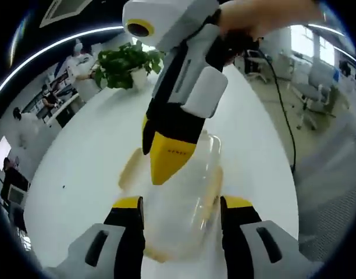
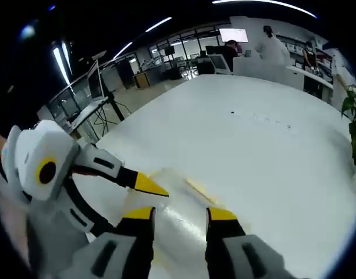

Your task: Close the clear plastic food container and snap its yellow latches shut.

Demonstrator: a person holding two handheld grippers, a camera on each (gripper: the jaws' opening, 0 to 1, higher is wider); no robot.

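The white table is stretching away under both hands, and the clear container is lying on it with its long axis running from 6 to 12 o'clock in the left gripper view, straight along that gripper's reach. The left gripper is sitting nearer, its jaws standing apart on either side of the container's near end; whether they are pressing the walls I cannot tell. The right gripper is coming down from 12 o'clock, its yellow tip pointing at the lid's middle, seemingly touching it; whether its jaws are parted is not clear from here. In the right gripper view the right gripper is showing a gap between its jaws, with the container blurred beneath it and the left gripper entering from 9 o'clock. Yellow latches are lying along the long sides at about 9 and 3 o'clock, looking unsnapped, so I judge the next press wants to go sideways onto those edges.
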